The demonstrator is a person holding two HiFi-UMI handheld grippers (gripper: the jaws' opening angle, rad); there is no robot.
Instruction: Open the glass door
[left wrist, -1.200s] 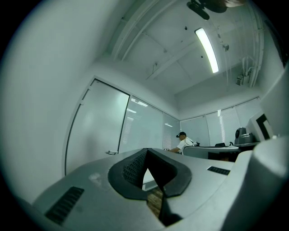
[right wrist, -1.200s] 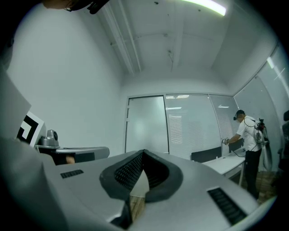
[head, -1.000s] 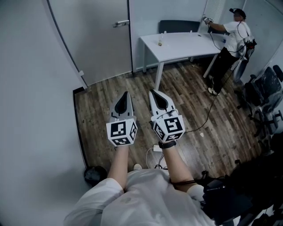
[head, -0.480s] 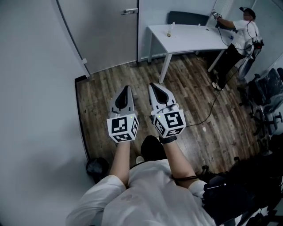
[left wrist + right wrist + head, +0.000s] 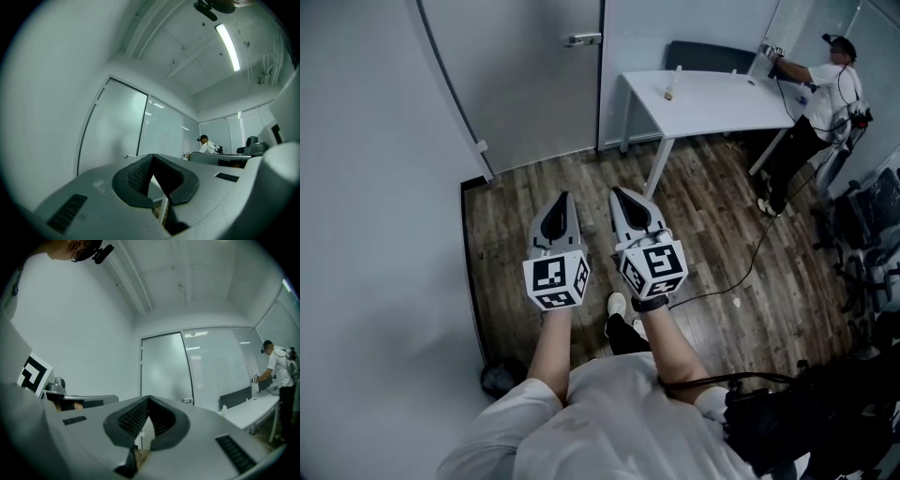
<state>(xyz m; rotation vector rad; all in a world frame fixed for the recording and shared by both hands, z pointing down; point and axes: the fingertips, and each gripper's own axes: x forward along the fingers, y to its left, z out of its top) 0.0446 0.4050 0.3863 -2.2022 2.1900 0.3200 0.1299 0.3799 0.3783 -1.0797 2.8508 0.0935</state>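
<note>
Left hand-held gripper (image 5: 564,197) beside right hand-held gripper (image 5: 615,191) — both closed, level.

Dark wood-plank floor (image 5: 712,206); white table (image 5: 712,98) by wall; ceiling strip light (image 5: 228,40) on.

Frosted glass door (image 5: 525,84); wood-grain floor (image 5: 712,216)

Head view steeply down; both gripper views near-level ahead; all share glass door (image 5: 534,84).
</note>
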